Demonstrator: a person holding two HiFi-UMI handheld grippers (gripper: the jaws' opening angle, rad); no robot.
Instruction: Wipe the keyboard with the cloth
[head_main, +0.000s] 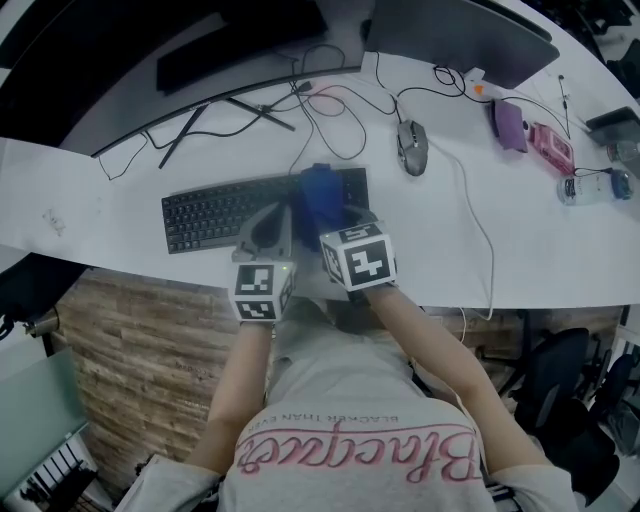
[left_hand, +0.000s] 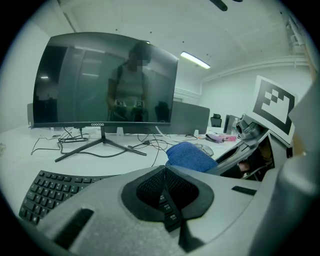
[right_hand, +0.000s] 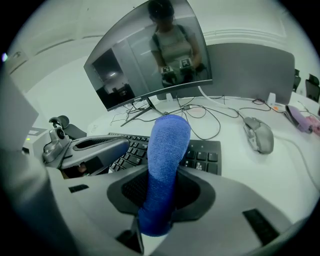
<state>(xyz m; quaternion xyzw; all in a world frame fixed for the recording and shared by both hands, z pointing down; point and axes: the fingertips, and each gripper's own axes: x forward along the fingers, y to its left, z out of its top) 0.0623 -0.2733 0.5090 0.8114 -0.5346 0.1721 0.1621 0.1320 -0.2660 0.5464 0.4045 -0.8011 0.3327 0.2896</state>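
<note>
A black keyboard (head_main: 215, 213) lies on the white desk (head_main: 520, 240) in front of the person. My right gripper (head_main: 338, 218) is shut on a rolled blue cloth (head_main: 319, 192), which sticks out forward over the keyboard's right end. In the right gripper view the cloth (right_hand: 166, 150) rises from between the jaws, with the keyboard (right_hand: 202, 156) beneath it. My left gripper (head_main: 266, 228) hovers just left of it over the keyboard's middle, jaws shut with nothing held. The left gripper view shows its own closed tips (left_hand: 165, 174), the cloth (left_hand: 191, 156) and keys (left_hand: 47, 192).
A grey mouse (head_main: 411, 146) sits right of the keyboard, its cable trailing across the desk. A curved monitor (left_hand: 102, 80) on a stand (head_main: 225, 112) is behind, among loose cables (head_main: 330, 110). Purple and pink items (head_main: 530, 135) lie at the far right. The desk's front edge is near.
</note>
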